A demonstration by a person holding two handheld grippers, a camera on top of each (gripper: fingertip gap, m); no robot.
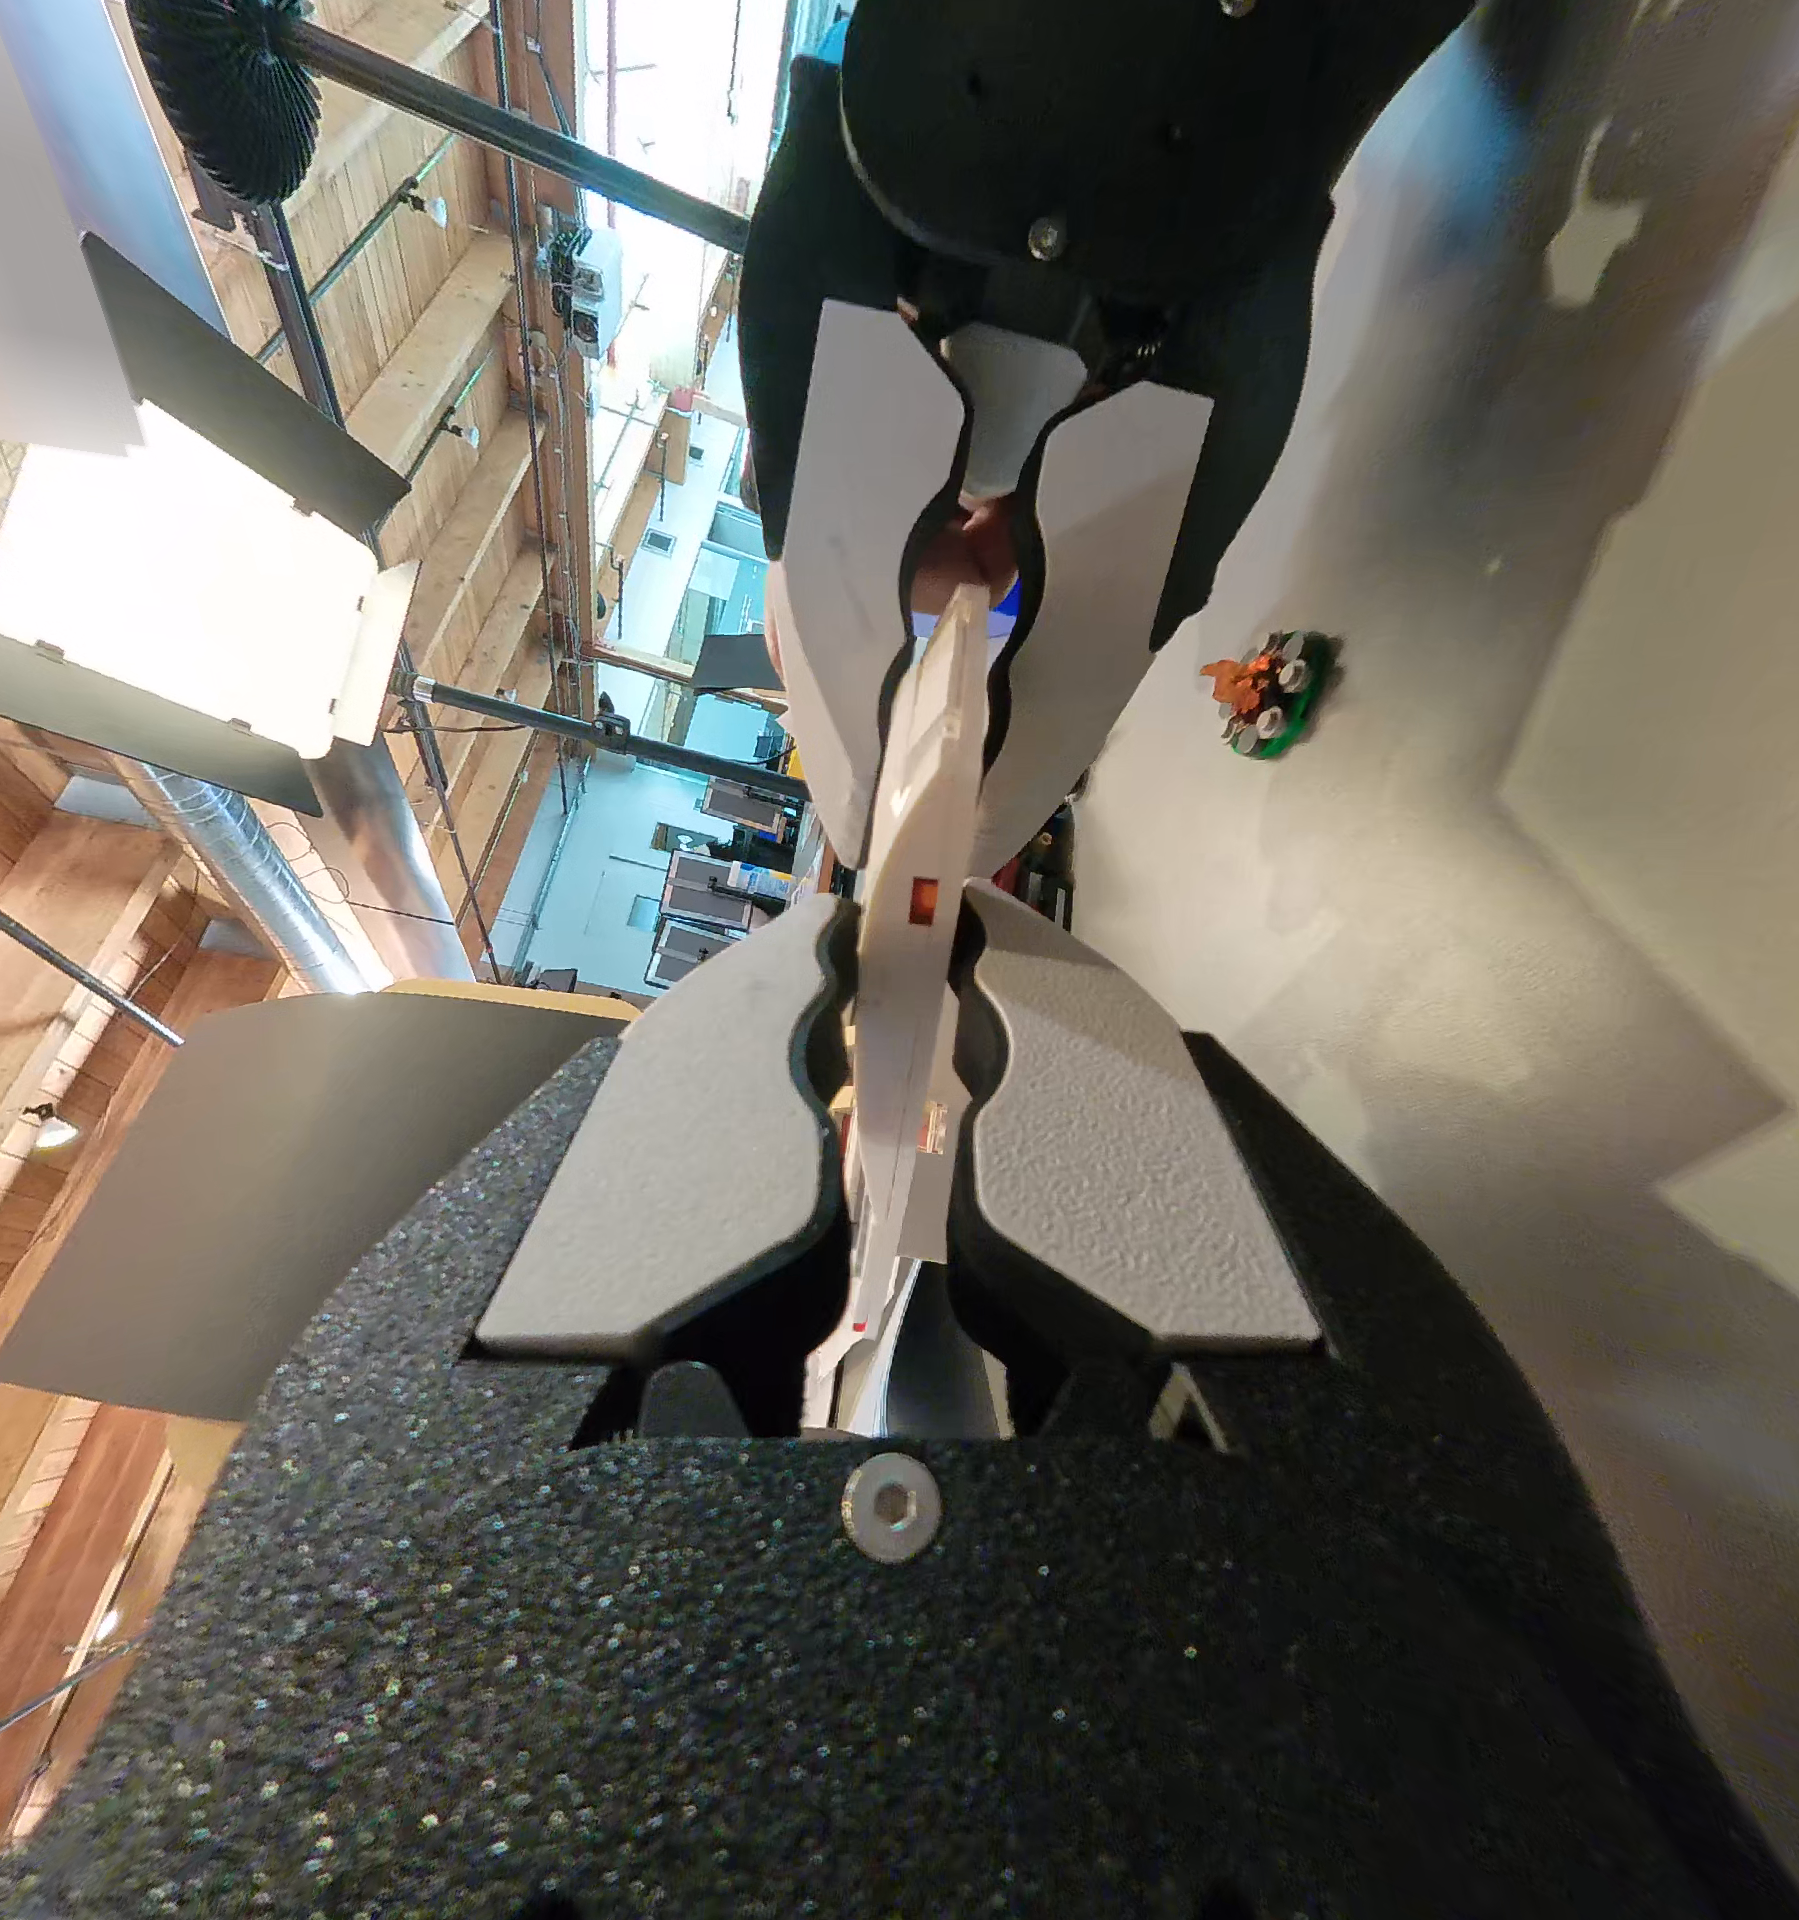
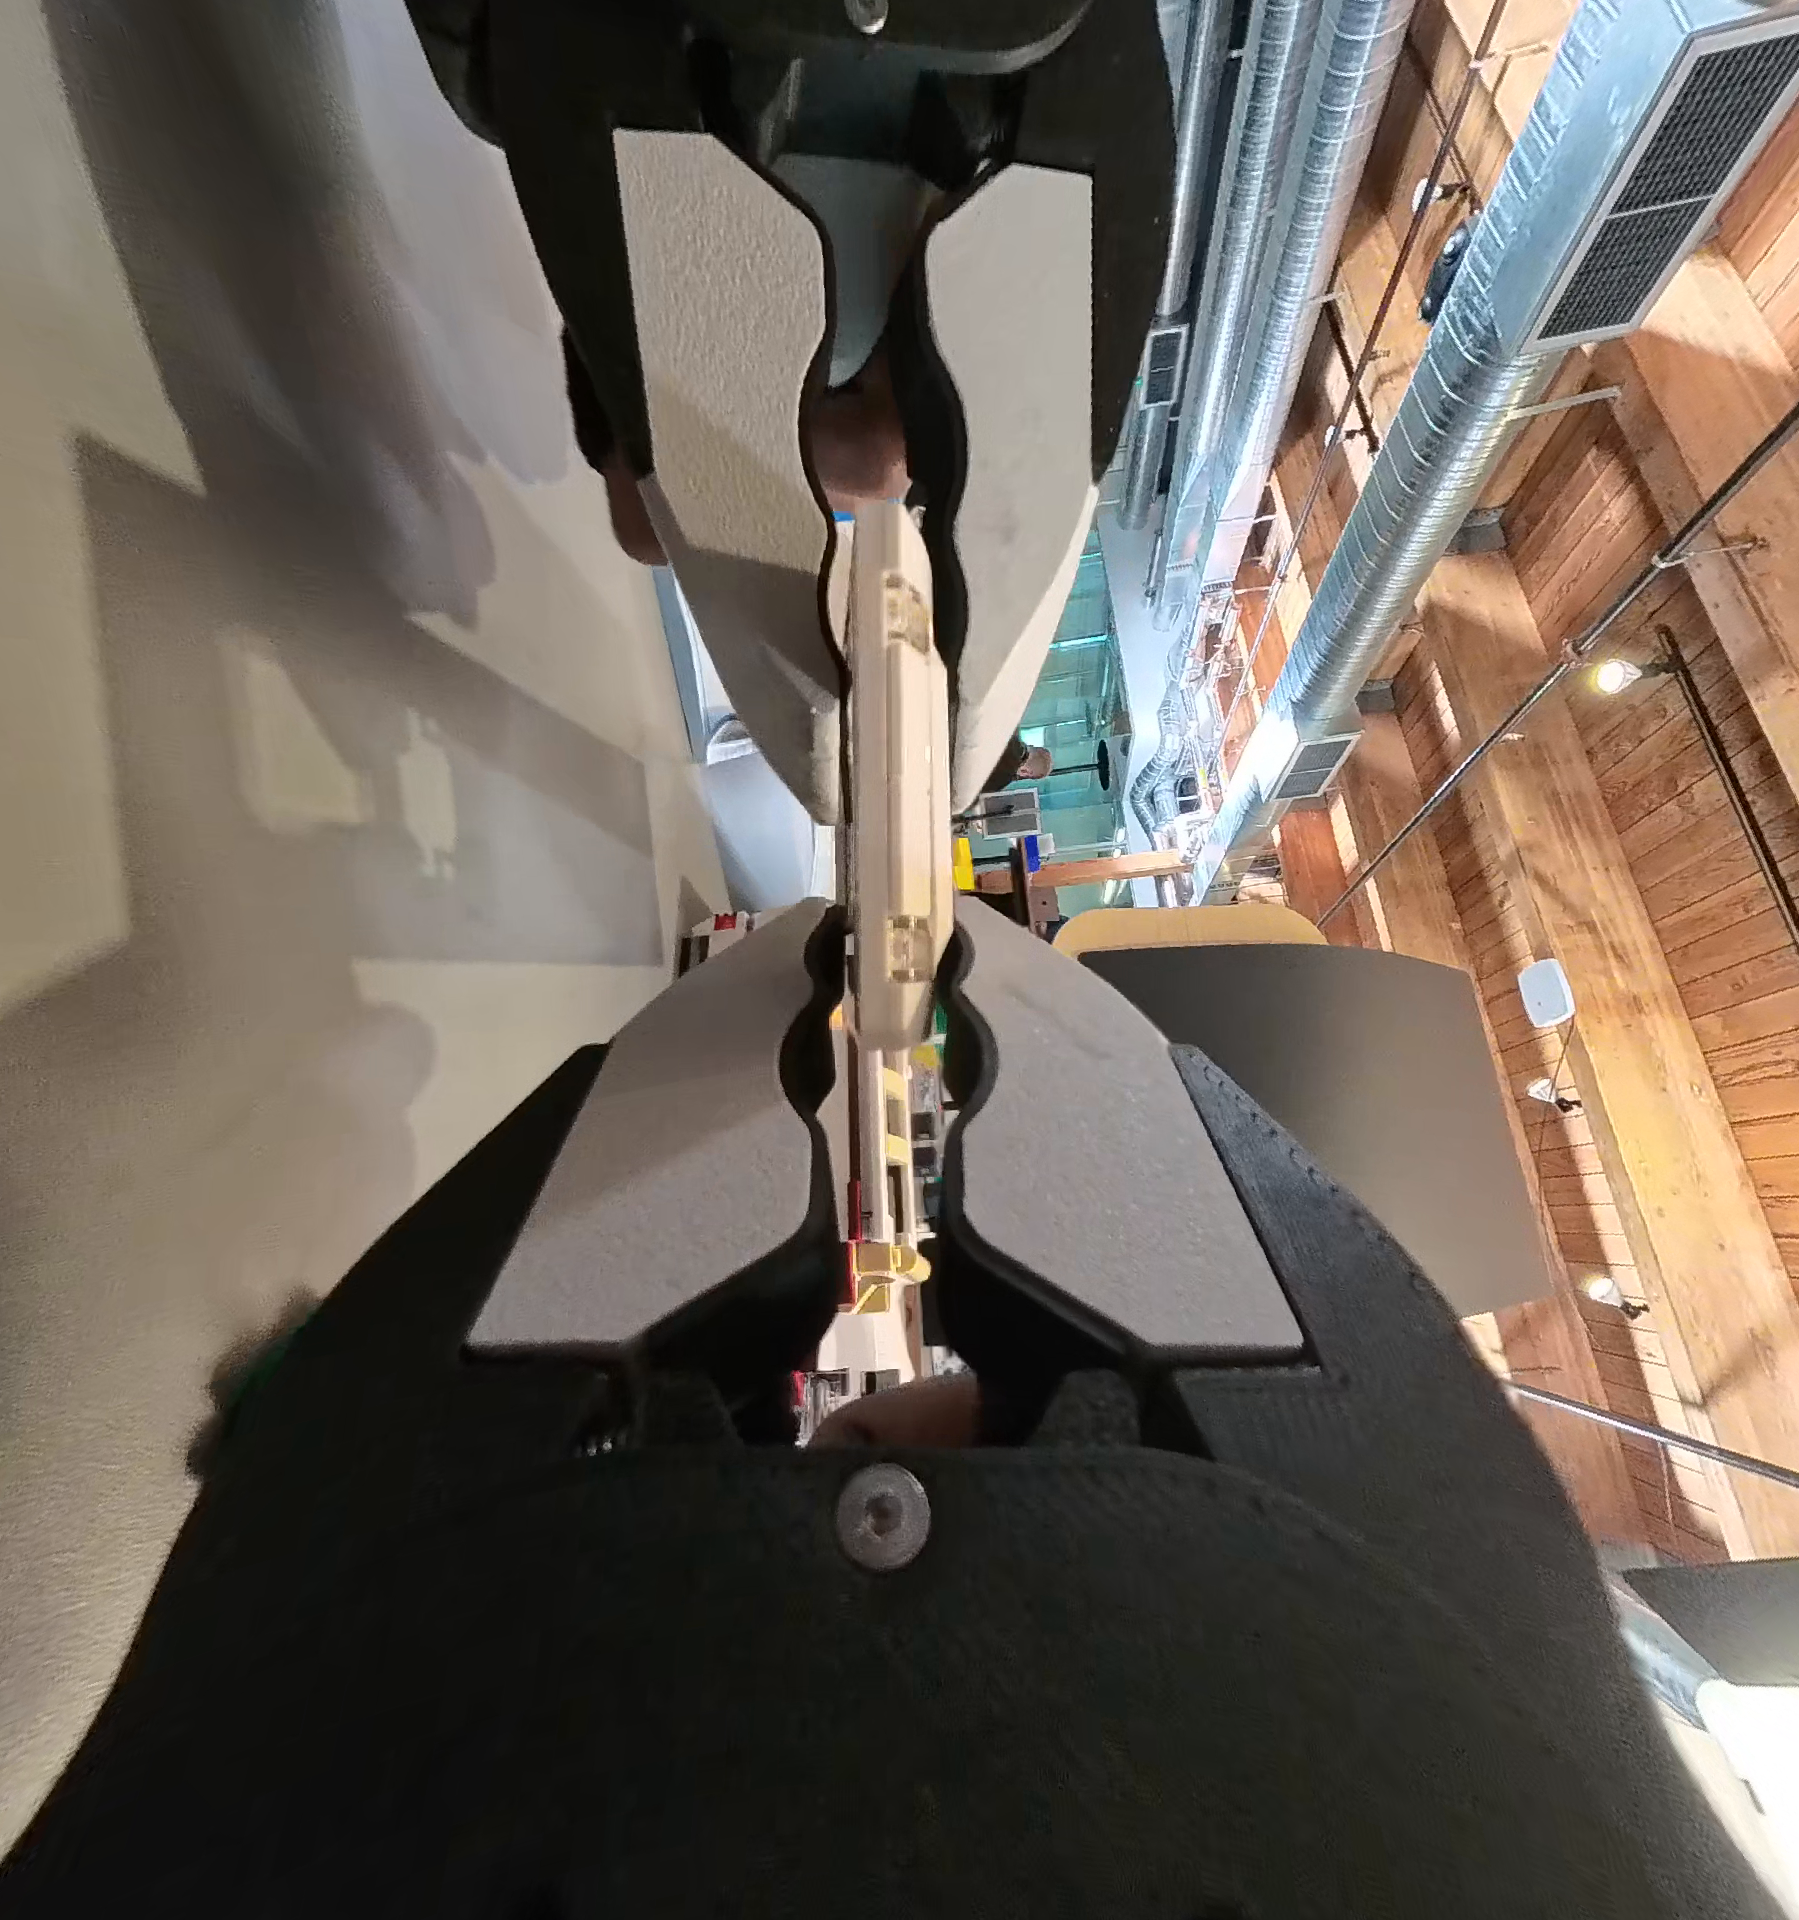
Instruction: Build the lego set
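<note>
White plastic model [image 1: 910, 935], long and flat, spans between the two grippers, its ends pinched edge-on by the left fingers [image 1: 729, 1049] and the right fingers [image 2: 708, 1070]. It looks light, stiff and perhaps brittle, with smooth faces, so holding the flat sides seems safest.

Grey-padded black jaws, a white brick model [image 1: 921, 935] with an orange tile, a green round piece [image 1: 1279, 698].

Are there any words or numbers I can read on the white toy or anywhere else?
None can be read.
White brick piece, shared by both tongs: a small orange square, no writing.
Green round piece on the white table: no writing.
Far-off signs and boards in the hall: too small and blurred.
</note>
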